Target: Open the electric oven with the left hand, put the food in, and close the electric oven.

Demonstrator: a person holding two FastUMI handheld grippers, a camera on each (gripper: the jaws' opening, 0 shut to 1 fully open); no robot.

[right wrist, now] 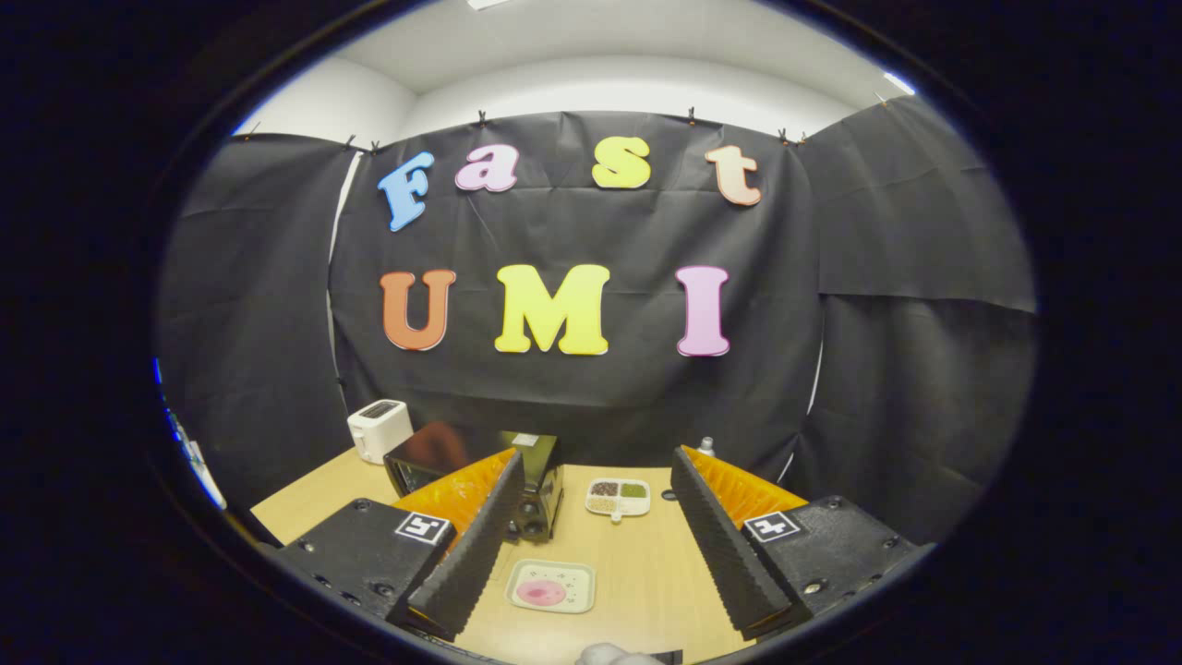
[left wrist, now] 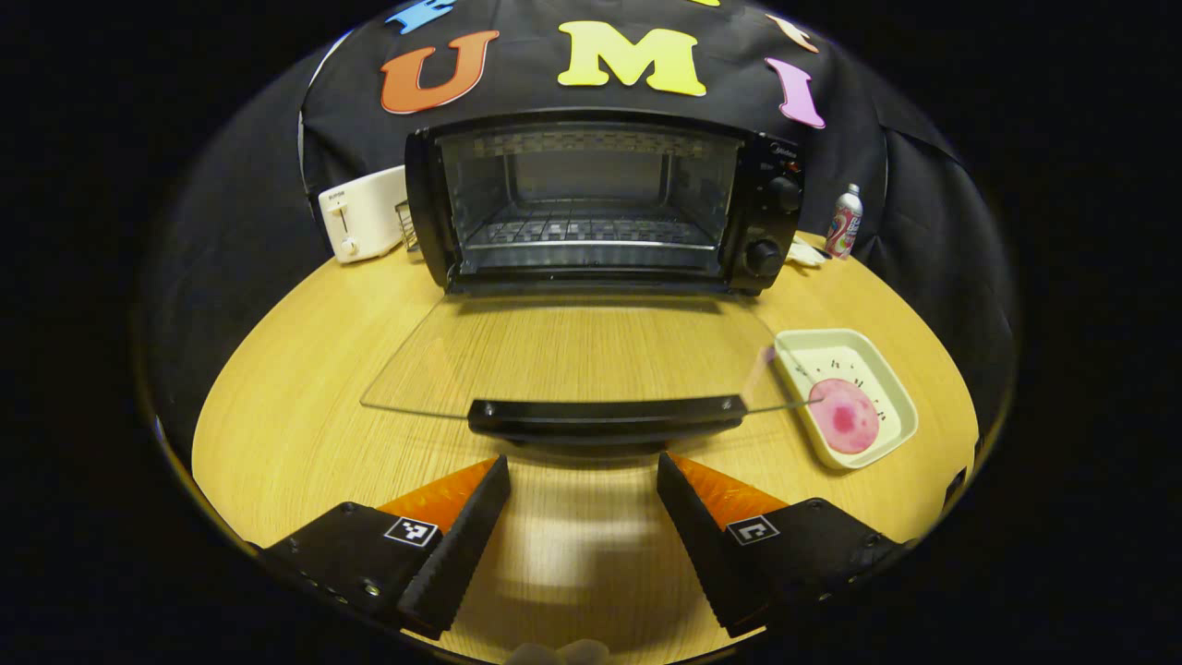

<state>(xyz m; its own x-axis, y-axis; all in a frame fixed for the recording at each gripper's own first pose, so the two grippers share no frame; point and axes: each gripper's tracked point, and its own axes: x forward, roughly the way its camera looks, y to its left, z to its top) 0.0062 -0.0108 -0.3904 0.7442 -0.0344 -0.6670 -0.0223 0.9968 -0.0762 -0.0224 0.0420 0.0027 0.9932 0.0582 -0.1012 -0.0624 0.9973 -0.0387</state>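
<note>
The black electric oven [left wrist: 600,203] stands at the back of the wooden table with its glass door [left wrist: 563,356] folded flat down toward me. The door's black handle [left wrist: 605,420] lies just ahead of my left gripper [left wrist: 584,489], which is open and holds nothing. A pink round piece of food [left wrist: 843,416] rests on a pale square plate [left wrist: 882,369] to the right of the door. From high above the table, my right gripper [right wrist: 598,513] is open and empty; below it lie the plate [right wrist: 582,574] with the food [right wrist: 541,592] and the oven [right wrist: 540,489].
A white toaster [left wrist: 362,214] sits left of the oven, and a small can [left wrist: 844,220] stands to its right. In the right gripper view a divided dish [right wrist: 619,497] of small foods lies further back on the table [right wrist: 646,563], with the toaster [right wrist: 379,428] at left.
</note>
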